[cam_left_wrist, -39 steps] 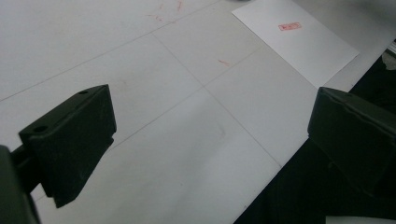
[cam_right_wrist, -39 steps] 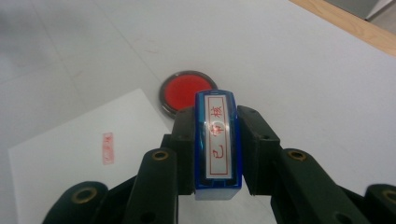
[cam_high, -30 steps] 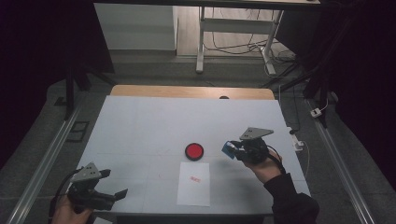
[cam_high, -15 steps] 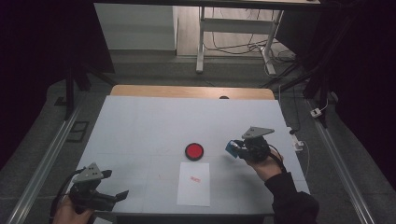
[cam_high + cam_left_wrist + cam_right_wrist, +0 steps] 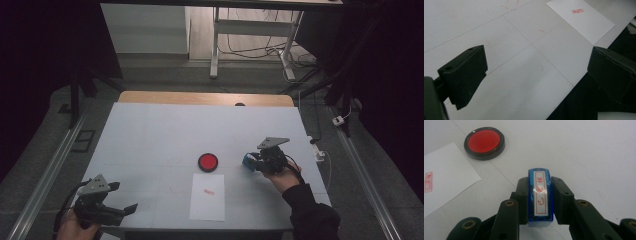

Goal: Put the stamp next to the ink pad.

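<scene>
Blue plastic stamp (image 5: 248, 160), rectangular, recorded in the high view clamped in the right gripper (image 5: 254, 163) just right of the round red ink pad (image 5: 207, 162), low over the pale table (image 5: 150, 135). A white paper sheet (image 5: 208, 197) bearing one small red imprint (image 5: 209, 191) lay near the front edge, below the pad. The left gripper (image 5: 125, 200) sat at the near left corner, apart from all items.

Left gripper view: two black jaws stood wide apart with nothing between them, bare table beneath. The sheet (image 5: 581, 20) and its imprint (image 5: 577, 11) appeared at upper right. Scattered faint red marks on the table surface, not legible from above, were noted.

Right gripper view: the jaws were closed on the stamp (image 5: 541, 197), pads pressing its two long flanks, its labelled top face upward. The red characters on the white label could be read as print, a detail lost in the high view. The ink pad (image 5: 484, 142) showed as a black-rimmed dish with a red cushion, ahead and to the left; a corner of the sheet (image 5: 446, 177) lay at left, with the imprint (image 5: 428, 182) at its edge.

Handling, judged: light, rigid, smooth-sided plastic, liable to slip or twist if gripped near one end. Best held across the long flanks at mid-length, as seen. Inked underside, hidden in all views, likely to smear on contact.
</scene>
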Tool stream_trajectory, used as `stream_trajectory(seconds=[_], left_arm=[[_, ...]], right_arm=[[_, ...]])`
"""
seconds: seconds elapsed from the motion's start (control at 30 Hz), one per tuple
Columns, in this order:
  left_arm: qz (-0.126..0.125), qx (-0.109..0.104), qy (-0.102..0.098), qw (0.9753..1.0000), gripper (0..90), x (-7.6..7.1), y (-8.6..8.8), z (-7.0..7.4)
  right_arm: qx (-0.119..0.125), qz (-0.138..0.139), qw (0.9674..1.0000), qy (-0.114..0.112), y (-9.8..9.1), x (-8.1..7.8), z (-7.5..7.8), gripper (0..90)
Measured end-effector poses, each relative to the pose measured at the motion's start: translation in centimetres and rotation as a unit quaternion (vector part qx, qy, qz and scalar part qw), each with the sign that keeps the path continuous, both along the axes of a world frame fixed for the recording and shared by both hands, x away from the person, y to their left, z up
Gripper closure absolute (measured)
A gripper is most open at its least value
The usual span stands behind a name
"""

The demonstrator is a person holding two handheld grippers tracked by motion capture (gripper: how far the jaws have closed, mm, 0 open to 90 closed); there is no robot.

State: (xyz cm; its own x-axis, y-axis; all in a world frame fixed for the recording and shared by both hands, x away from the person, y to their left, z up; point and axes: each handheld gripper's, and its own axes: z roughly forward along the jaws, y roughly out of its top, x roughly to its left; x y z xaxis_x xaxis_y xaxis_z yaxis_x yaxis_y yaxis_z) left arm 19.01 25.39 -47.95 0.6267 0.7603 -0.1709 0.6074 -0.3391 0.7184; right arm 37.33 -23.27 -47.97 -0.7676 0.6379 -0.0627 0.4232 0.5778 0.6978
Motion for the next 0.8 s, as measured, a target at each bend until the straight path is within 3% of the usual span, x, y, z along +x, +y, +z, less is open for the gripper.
stream_trajectory(seconds=[0.4,0.8], left_arm=[[0.002,-0.002,0.001,1.0000,3.5,0.01,0.04,-0.01],[0.003,-0.002,0.001,1.0000,3.6,0.02,0.06,-0.01]], right_arm=[[-0.004,-0.001,0.9999,0.014,-0.10,0.38,-0.70,68.0],[0.011,-0.018,0.9998,0.000,-0.05,0.04,-0.06,48.9]])
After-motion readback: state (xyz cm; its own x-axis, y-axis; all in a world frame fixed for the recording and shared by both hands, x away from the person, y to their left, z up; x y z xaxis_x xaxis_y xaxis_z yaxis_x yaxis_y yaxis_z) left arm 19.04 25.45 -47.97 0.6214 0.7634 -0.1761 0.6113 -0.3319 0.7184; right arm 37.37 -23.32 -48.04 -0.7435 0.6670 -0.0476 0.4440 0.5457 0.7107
